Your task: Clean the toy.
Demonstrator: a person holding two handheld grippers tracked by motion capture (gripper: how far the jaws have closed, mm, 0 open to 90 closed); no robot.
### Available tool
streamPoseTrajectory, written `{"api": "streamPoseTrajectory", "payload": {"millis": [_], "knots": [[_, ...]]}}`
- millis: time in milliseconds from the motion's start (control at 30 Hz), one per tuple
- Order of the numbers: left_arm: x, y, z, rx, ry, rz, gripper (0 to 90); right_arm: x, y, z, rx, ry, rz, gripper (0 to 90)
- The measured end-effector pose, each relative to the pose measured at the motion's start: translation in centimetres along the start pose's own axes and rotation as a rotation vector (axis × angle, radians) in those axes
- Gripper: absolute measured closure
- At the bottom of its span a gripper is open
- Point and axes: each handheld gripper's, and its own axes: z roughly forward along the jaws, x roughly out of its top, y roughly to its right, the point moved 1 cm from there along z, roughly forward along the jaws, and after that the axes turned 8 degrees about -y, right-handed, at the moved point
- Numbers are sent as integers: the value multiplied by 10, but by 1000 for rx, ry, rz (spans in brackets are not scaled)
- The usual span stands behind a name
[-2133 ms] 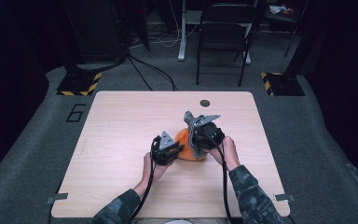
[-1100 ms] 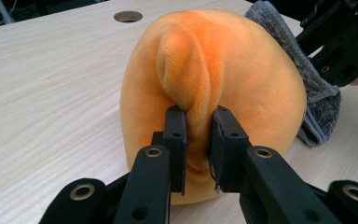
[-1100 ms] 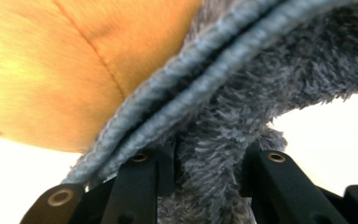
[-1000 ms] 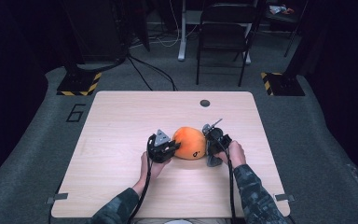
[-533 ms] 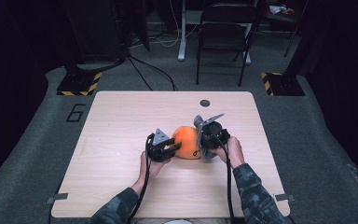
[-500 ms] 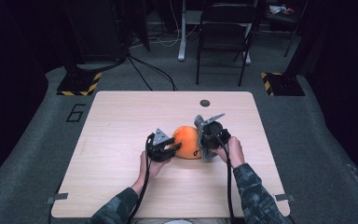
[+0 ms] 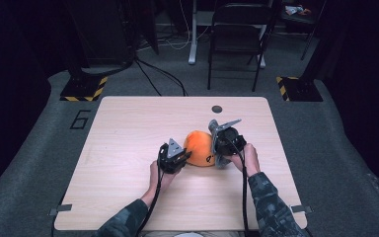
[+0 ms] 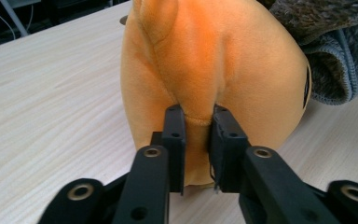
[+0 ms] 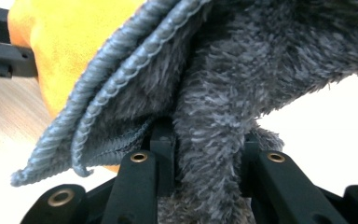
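A: How is the left gripper seen to stand?

B: Its jaws have just been closing, and a narrow fold at the low end of the orange plush toy is pinched between the two black pads. Only a slim gap is left, and it is taken up by the orange fabric.

A: And the right gripper?

B: It is closed on a thick fold of the grey fleece cloth. The fleece is bunched between the pads, and its ribbed hem is seen hanging to the left of them.

A: Where is the toy placed?

B: In the high view the orange plush toy is found on the wooden table, a little right of the middle and nearer the person's edge. It is flanked by the left gripper on one side and the right gripper on the other, each touching it or what covers it.

A: How is the cloth related to the toy?

B: In the left gripper view the grey cloth is seen lying against the toy's far upper side. How much of the toy is covered cannot be told.
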Motion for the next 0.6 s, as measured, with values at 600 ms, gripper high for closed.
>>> {"api": "streamPoseTrajectory", "payload": {"millis": [600], "knots": [[13, 24, -13, -17, 28, 147, 817, 15, -28, -36, 37, 180, -53, 693]]}}
